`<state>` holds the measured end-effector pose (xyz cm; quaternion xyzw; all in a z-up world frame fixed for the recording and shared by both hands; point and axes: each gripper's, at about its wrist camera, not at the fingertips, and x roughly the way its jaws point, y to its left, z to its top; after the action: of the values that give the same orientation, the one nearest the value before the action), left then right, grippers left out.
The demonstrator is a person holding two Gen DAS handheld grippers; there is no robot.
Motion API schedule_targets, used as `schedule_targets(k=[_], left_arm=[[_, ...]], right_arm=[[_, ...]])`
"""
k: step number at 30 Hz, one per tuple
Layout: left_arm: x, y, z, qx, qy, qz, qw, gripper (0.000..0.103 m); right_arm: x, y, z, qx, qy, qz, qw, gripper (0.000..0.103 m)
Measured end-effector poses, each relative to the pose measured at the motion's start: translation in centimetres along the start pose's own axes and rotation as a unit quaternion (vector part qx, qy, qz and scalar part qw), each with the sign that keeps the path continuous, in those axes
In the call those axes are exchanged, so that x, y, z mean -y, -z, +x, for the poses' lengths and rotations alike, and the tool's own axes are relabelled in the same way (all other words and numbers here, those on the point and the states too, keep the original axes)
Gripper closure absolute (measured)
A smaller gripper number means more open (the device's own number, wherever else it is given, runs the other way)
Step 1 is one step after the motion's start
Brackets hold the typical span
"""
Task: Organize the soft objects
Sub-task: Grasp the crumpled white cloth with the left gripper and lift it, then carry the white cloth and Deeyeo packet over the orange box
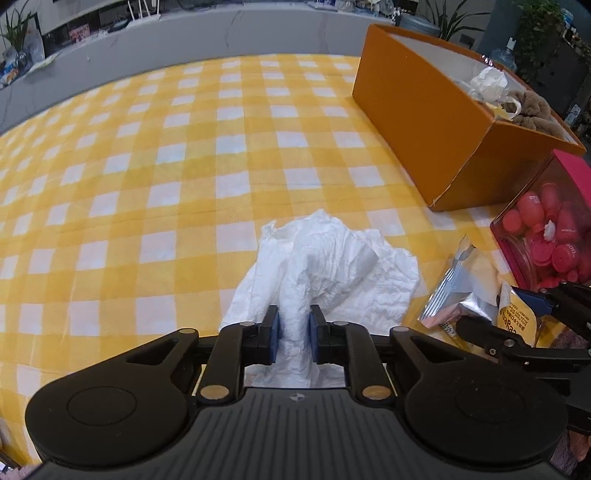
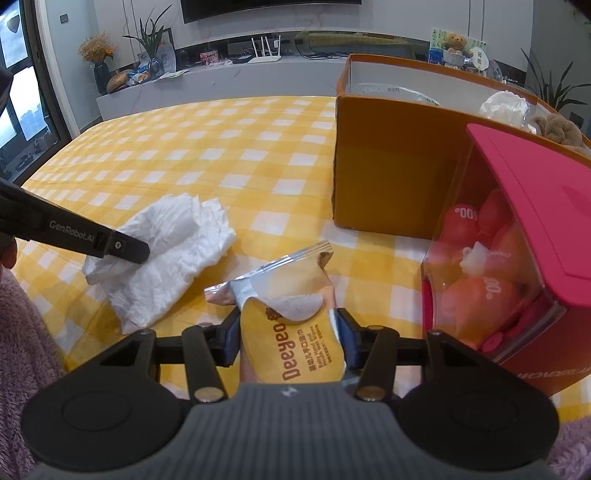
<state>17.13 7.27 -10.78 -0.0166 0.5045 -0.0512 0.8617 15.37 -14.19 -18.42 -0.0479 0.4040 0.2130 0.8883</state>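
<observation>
A crumpled white tissue (image 1: 332,266) (image 2: 173,251) lies on the yellow checked tablecloth (image 1: 184,184). My left gripper (image 1: 294,332) hangs low over its near end. The jaws stand a little apart, and a raised fold of the tissue sits between the blue pads (image 1: 274,332). My right gripper (image 2: 290,332) is shut on a yellow and silver wet-wipes packet (image 2: 291,314) (image 1: 461,295), pads on both its sides, just right of the tissue. An orange box (image 1: 424,122) (image 2: 388,166) stands at the back right, with a white tissue and a brown plush toy (image 1: 532,110) inside.
A clear box with a pink lid (image 2: 517,258) (image 1: 546,229), full of red and pink pieces, stands close on the right, in front of the orange box. A fuzzy purple sleeve (image 2: 22,332) shows at the left edge. Checked cloth stretches left and back to a grey counter (image 1: 221,33).
</observation>
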Motion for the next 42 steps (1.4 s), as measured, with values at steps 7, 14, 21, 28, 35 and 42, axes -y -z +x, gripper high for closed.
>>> schedule_targets(k=[7,14,21,28,35,42], left_arm=[[0.7,-0.6,-2.1,0.019,0.002,0.074,0.9971,0.018],[-0.9,-2.0,1.5,-0.042,0.004,0.059,0.9974,0.018],[-1.5,-2.3,3.3,-0.061,0.029,0.032,0.9972,0.015],[-0.9,-2.1,3.2,-0.042,0.03,0.049,0.9974,0.033],[0.8,-1.8,2.5,-0.025,0.036,0.084,0.9955,0.067],[1.9,-1.2,-0.9,0.027,0.046,0.062,0.9966,0.075]], right_arm=[[-0.6,-0.8,-0.7,0.01,-0.015,-0.02,1.0,0.026],[-0.9,-2.5,1.3,-0.042,-0.013,-0.051,0.998,0.027],[-0.4,-3.2,1.7,-0.077,-0.026,-0.044,0.996,0.042],[0.4,-2.6,0.4,-0.083,-0.038,-0.027,0.995,0.043],[-0.2,-1.5,-0.1,-0.066,-0.02,-0.041,0.997,0.052],[0.0,-1.9,-1.4,-0.045,-0.024,-0.033,0.998,0.057]])
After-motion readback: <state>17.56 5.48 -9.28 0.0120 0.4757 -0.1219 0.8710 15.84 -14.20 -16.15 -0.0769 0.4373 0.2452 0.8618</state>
